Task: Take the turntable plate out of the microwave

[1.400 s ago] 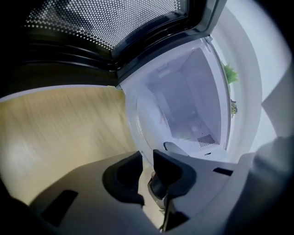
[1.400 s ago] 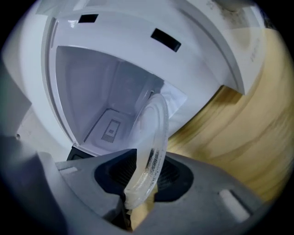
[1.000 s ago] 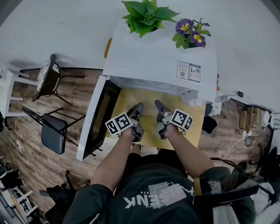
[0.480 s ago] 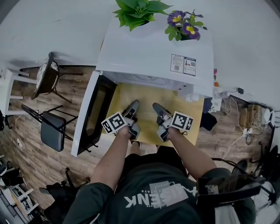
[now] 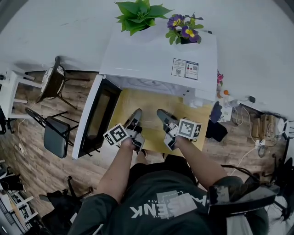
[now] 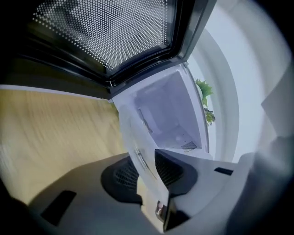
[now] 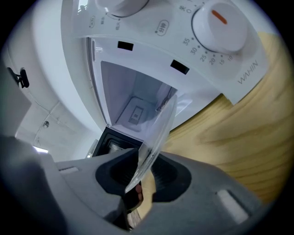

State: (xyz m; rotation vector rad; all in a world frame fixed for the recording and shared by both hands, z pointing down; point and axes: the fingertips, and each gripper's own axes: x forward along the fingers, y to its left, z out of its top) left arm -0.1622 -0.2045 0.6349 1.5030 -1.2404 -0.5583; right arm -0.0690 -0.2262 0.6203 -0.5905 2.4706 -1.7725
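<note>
- Left gripper [image 5: 136, 112]: jaws closing on the clear glass rim of the turntable plate [image 7: 158, 131]; the rim fills the narrow gap between the pads
- Left gripper view is smeared, so the exact line where pad meets glass is hard to make out
- Right gripper [image 5: 161, 113]: jaws nearly together, clamped on the plate's rim, with the glass edge running down between the two dark pads
- Plate sits at the two grippers' tips, in front of the open cavity [image 7: 133, 98] and over the wooden table [image 5: 195, 117]
- Only a curved strip of it shows in each gripper view, the rest is cut off
- Cannot tell whether its far edge is clear of the cavity mouth
- In the head view the glass cannot be made out at all; only table shows between the gripper tips
- White microwave [image 5: 156, 55] seen from above, so its top hides the cavity; door [image 5: 94, 117] swung open to the left
- Timer dial [image 7: 219, 22] with an orange mark, partly cut by the frame edge
- On the microwave top: leafy green plant [image 5: 138, 13], purple and yellow flowers [image 5: 183, 31]
- The person's hands are mostly hidden under the marker cubes
</note>
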